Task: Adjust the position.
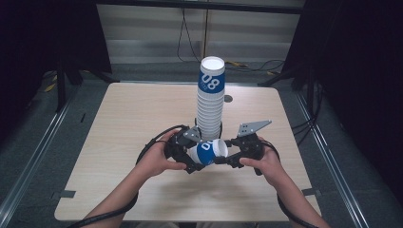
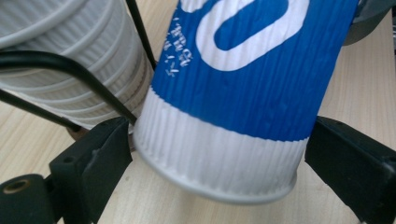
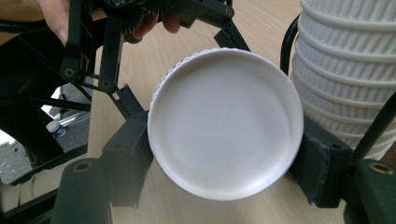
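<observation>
Right gripper (image 3: 224, 154) clamps the blue-and-white paper cup's (image 1: 210, 152) base, cup lying sideways before the cup stack (image 1: 210, 102). Left gripper (image 2: 219, 154) stands open, pads clear. Handover judged complete; next, nest it on the stack.

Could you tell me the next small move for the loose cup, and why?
Probably draw the left gripper back: its jaws stand apart from the loose cup, while the right gripper clamps it beside the cup stack.
</observation>
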